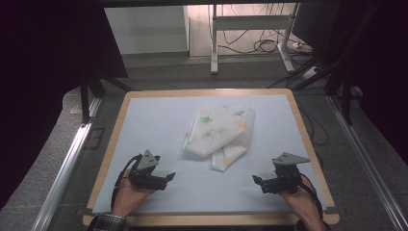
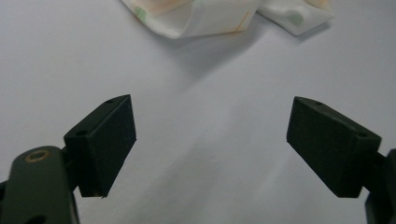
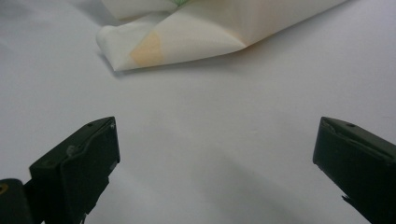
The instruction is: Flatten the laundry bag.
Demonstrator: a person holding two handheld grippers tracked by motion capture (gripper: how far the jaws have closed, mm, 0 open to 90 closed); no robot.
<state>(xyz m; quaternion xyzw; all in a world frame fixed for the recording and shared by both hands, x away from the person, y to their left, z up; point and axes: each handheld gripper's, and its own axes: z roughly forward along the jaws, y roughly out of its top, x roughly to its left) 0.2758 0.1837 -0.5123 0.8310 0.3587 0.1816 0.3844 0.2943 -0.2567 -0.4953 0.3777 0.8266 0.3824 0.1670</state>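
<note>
The folded leaf-print cloth (image 1: pixel 219 134) lies in the middle of the bench (image 1: pixel 159 120), apart from both tools. The left gripper (image 1: pixel 166 179) and right gripper (image 1: pixel 260 183) rest near the front edge, jaws open and empty, probably so the cloth stays undisturbed.

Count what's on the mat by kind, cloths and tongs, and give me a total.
Cloth, white with leaf print, folded, mid-mat: 1
Tongs, both open and empty, apart from the cloth: 2 (left tongs, right tongs)
Total: 3
</note>
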